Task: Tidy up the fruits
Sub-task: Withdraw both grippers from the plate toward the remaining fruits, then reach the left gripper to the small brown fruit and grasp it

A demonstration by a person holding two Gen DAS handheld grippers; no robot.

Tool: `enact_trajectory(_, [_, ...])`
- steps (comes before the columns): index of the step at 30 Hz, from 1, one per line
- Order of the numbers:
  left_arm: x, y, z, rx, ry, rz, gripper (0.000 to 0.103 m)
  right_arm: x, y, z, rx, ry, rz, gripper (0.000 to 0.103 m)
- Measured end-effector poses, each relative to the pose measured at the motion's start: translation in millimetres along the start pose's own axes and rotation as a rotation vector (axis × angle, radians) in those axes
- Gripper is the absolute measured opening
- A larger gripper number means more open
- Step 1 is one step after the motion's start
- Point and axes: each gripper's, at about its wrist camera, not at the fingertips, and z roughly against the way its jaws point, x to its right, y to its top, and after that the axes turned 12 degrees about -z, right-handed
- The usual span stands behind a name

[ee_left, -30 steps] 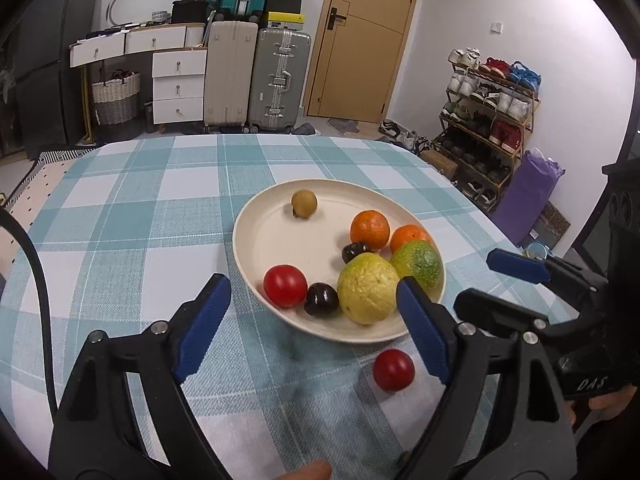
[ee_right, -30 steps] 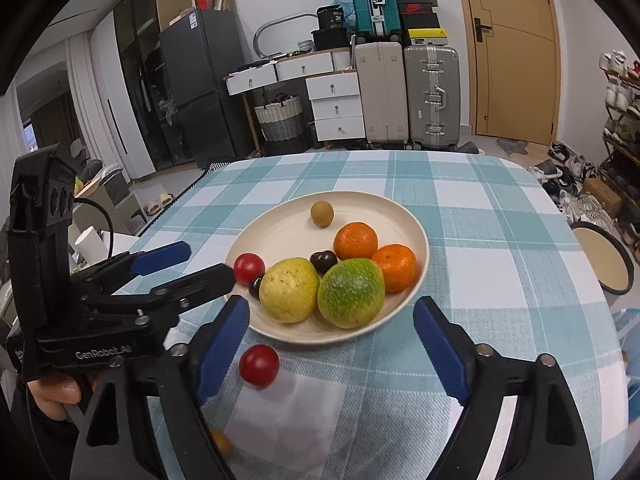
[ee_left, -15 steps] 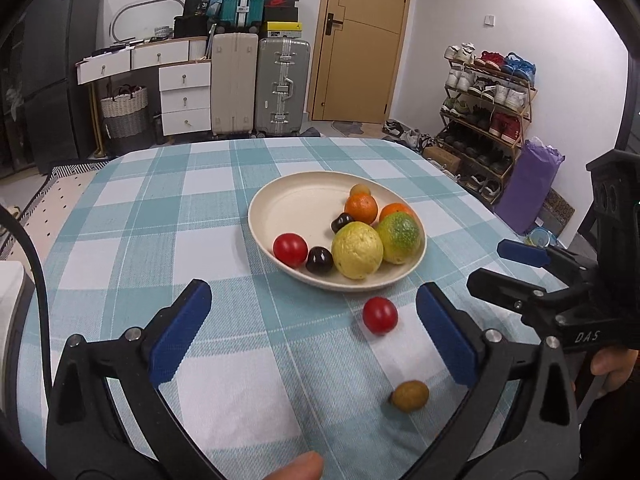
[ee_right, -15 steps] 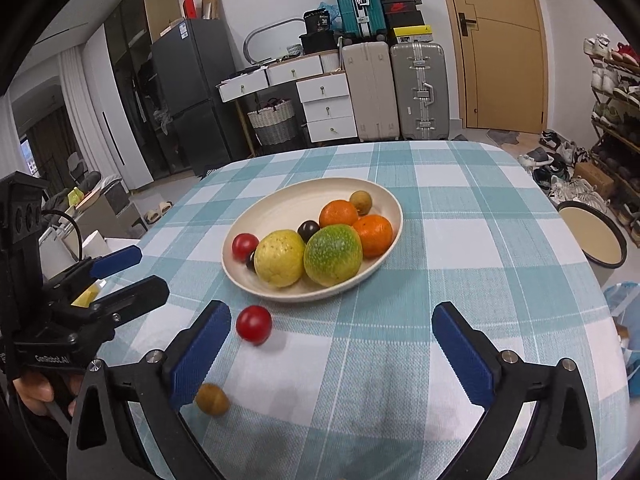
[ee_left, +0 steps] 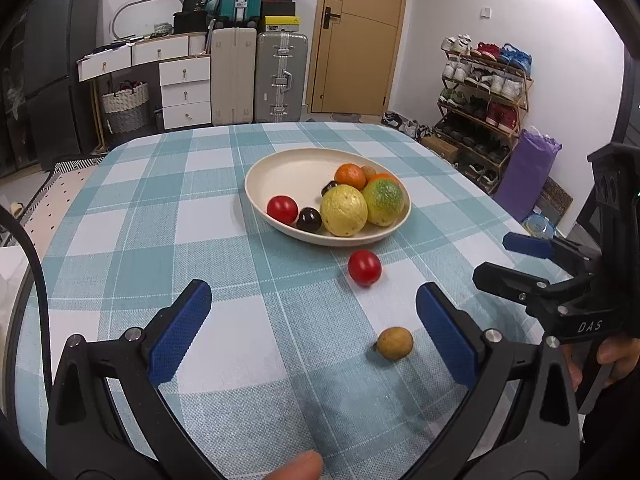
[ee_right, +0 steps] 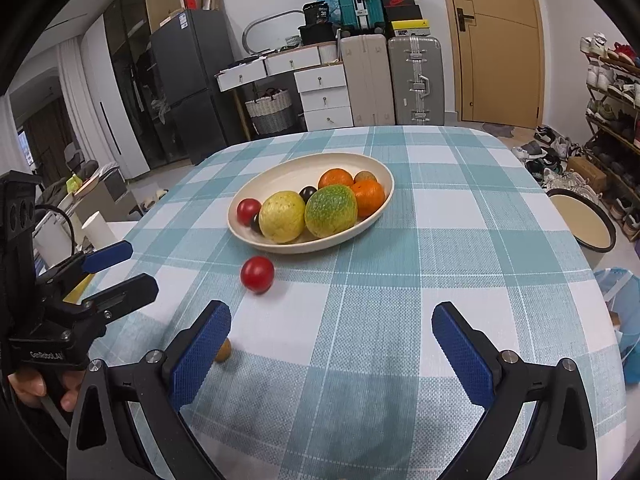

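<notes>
A cream plate (ee_left: pixel 280 168) (ee_right: pixel 280 174) on the checked tablecloth holds a yellow fruit (ee_left: pixel 344 210), a green-orange fruit (ee_left: pixel 383 200), oranges, a red tomato (ee_left: pixel 282 209) and dark plums. A loose red tomato (ee_left: pixel 364 267) (ee_right: pixel 257 274) lies on the cloth just in front of the plate. A small brown fruit (ee_left: pixel 394 343) (ee_right: pixel 223 350) lies nearer. My left gripper (ee_left: pixel 314 334) is open and empty, with the brown fruit just inside its right finger. My right gripper (ee_right: pixel 330 350) is open and empty, with the brown fruit behind its left finger.
The table (ee_left: pixel 140 208) is round, with its edges close on both sides. The right gripper shows at the right edge of the left wrist view (ee_left: pixel 520 262). The left gripper shows at the left edge of the right wrist view (ee_right: pixel 114 270). Suitcases, drawers and a shoe rack stand beyond.
Both grippers have pulled back from the plate toward the near table edge. The plate now sits farther off, and the small brown fruit has come into view.
</notes>
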Motion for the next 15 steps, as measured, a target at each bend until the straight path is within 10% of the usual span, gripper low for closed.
enact_trajectory(15, [33, -11, -22, -0.081, -0.059, -0.102, 0.102, 1, -5, -3, -0.022, -0.006, 0.005, 0.103])
